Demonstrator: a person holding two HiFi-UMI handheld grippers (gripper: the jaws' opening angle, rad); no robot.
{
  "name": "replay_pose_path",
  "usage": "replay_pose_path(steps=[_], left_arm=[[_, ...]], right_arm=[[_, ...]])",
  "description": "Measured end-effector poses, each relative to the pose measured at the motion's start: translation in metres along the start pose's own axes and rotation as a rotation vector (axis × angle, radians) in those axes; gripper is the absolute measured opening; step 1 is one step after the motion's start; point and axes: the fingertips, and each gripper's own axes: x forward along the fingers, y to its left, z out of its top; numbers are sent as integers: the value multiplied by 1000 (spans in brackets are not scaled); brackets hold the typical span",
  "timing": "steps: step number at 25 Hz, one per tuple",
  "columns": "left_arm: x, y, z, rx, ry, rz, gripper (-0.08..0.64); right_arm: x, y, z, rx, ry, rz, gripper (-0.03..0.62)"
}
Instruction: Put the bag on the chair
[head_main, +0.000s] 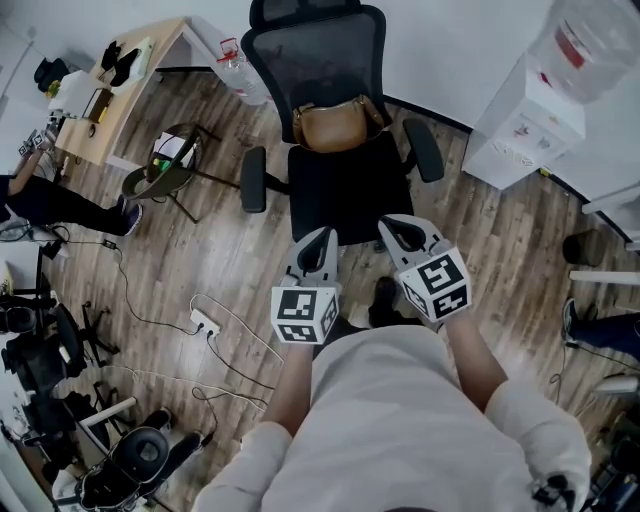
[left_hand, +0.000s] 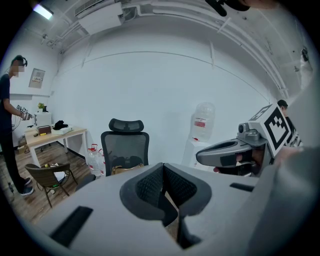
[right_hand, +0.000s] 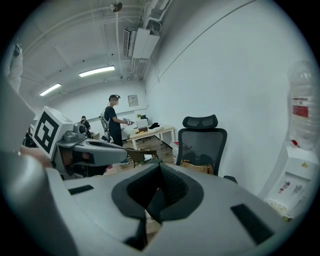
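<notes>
**Jaws, left gripper** (left_hand: 163, 169): pads pressed together, nothing between them. It is held in front of the office chair, pointing at the seat's front edge.

**Jaws, right gripper** (right_hand: 159, 172): likewise pressed together and empty. It sits just beside the left gripper, also in front of the chair, and apart from it.

**Items, largest first, placed from the office chair:**

1. Wooden desk (head_main: 120, 90): well to the chair's left, against the wall, with dark objects and small items on top.
2. Water dispenser (head_main: 525, 125): white cabinet to the chair's right, near its armrest, with a clear bottle upside down on top.
3. Office chair (head_main: 345, 190): black, with a mesh back, headrest and two armrests. It stands by the wall, facing the person.
4. Small brown chair (head_main: 165, 170): left of the office chair, between it and the desk, with small items on its seat.
5. Bag (head_main: 335, 125): tan, resting on the office chair's seat at the rear, touching the backrest. Neither gripper touches it.
6. Water jug (head_main: 240, 75): clear, on the floor just left of the chair's back.
7. Power strip (head_main: 205, 322): white, on the floor to the chair's front left, with cables trailing from it.
</notes>
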Motion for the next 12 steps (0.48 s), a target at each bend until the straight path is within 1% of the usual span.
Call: replay_pose_path(steps=[12], left_arm=[[3, 4, 2, -6, 0, -5, 6]], right_arm=[[1, -6, 1, 8, -3, -14, 5]])
